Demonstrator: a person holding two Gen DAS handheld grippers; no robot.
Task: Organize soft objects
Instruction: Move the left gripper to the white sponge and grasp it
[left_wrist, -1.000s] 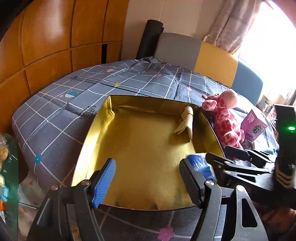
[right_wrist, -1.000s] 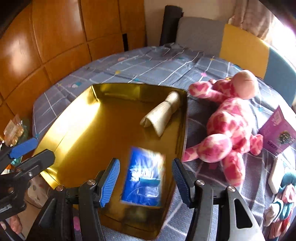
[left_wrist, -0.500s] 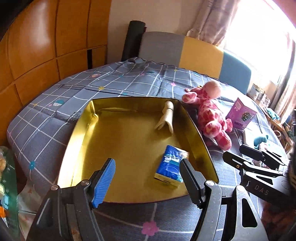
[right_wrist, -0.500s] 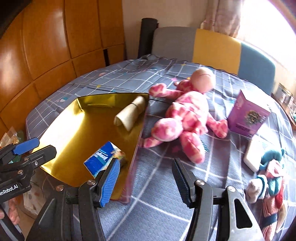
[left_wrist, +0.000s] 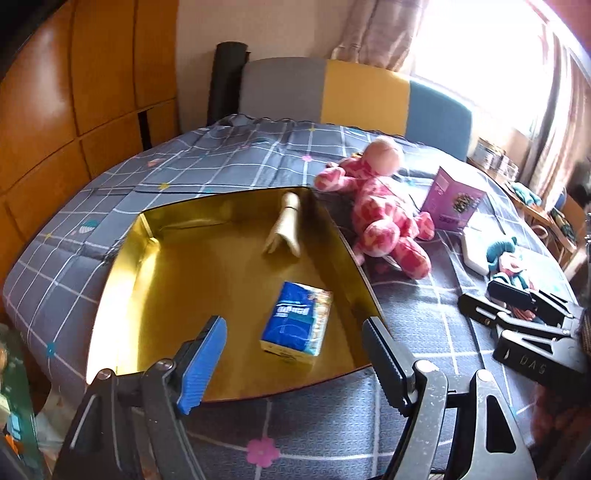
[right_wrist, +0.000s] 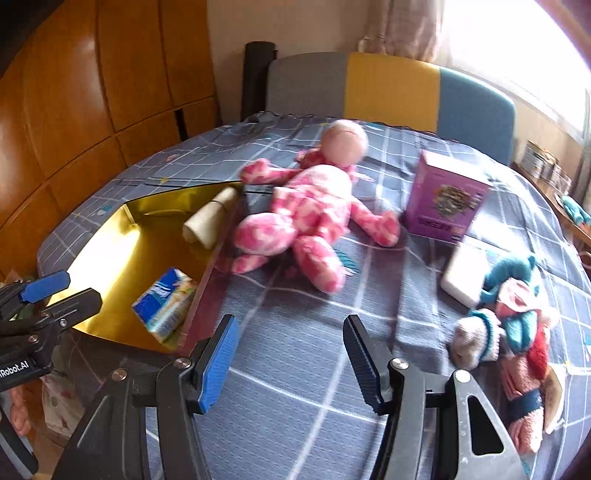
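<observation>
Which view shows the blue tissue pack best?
The left wrist view: the tissue pack lies whole on the gold tray floor, its blue top facing the camera. The right wrist view catches it small, slightly blurred, near the tray's side wall.

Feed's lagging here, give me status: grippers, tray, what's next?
Left gripper and right gripper open, empty. Tissue pack and rolled cloth in gold tray. Pink plush beside tray, unobstructed.
</observation>
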